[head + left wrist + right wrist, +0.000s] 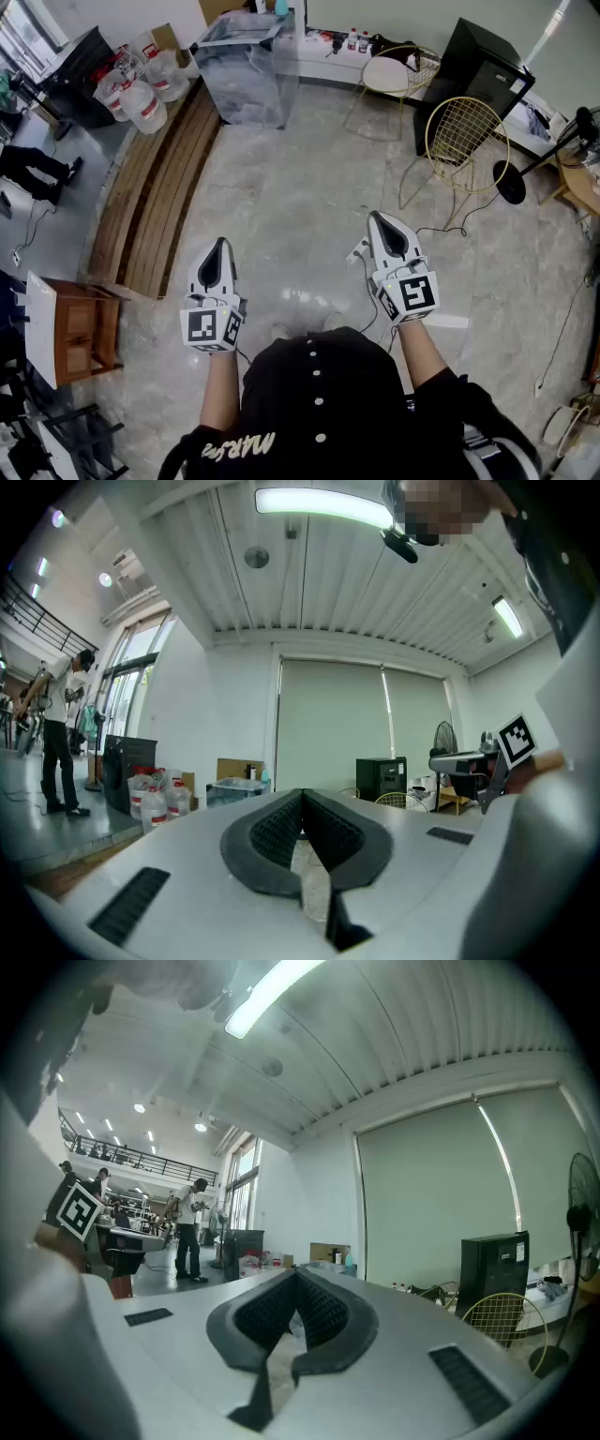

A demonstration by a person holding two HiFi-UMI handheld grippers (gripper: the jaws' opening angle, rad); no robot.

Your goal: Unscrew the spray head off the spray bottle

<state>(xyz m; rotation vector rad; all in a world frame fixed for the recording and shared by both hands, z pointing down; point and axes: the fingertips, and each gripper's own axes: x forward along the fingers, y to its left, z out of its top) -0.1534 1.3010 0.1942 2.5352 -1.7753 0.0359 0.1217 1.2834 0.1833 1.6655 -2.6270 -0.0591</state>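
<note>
Item: left gripper [220,246], right gripper [377,220] — we hold both with jaws pressed together, nothing between; floor [291,206] beneath both tips; spray bottle — we cannot pick it out ahead of either.

Ahead of you stands a clear plastic bin [246,84]. Left of the bin you see water jugs [141,101] and wooden planks [159,197]; right of it, two wire chairs [466,131] and a black cabinet [483,75].
</note>
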